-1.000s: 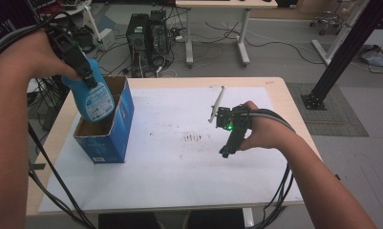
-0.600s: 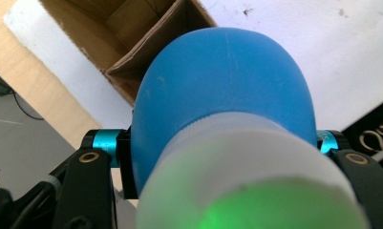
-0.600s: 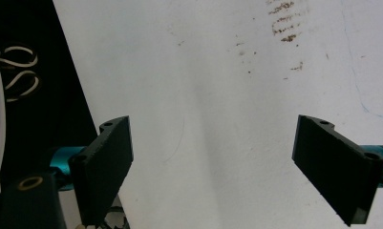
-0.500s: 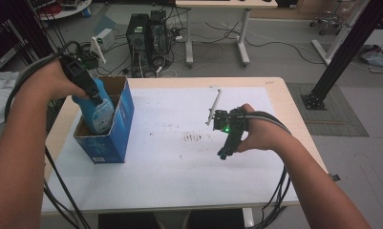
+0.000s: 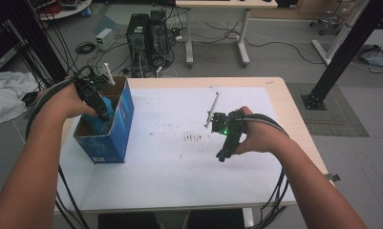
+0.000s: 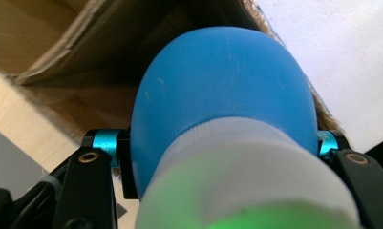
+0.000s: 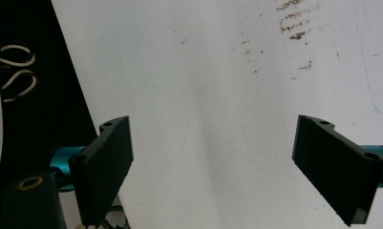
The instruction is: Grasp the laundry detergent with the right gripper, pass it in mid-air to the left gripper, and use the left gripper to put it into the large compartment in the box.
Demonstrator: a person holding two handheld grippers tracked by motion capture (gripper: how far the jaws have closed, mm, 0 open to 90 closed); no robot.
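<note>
So the surface is carrying one blue cardboard box near its left edge, and the left gripper is reaching down into the open top of it. In the left gripper view its fingers are clamping either side of one blue bottle with a white cap, just above the cap, and the bottle's round body is sitting inside the brown box walls. I'm guessing the step in hand is dropping the bottle into the box, so the sensible way is going straight down, keeping the bottle off the cardboard flaps, and only letting go once the body is resting on something, since a round bottle is likely to tip or roll if it's released up high. The right gripper is hanging out over the middle-right of the surface with its fingers spread wide and nothing between them, so it's free to steady the box if it starts sliding. Smaller stuff: one thin white stick is lying near the far side, just past the right gripper, and there's one little patch of brown smudges around the middle.
</note>
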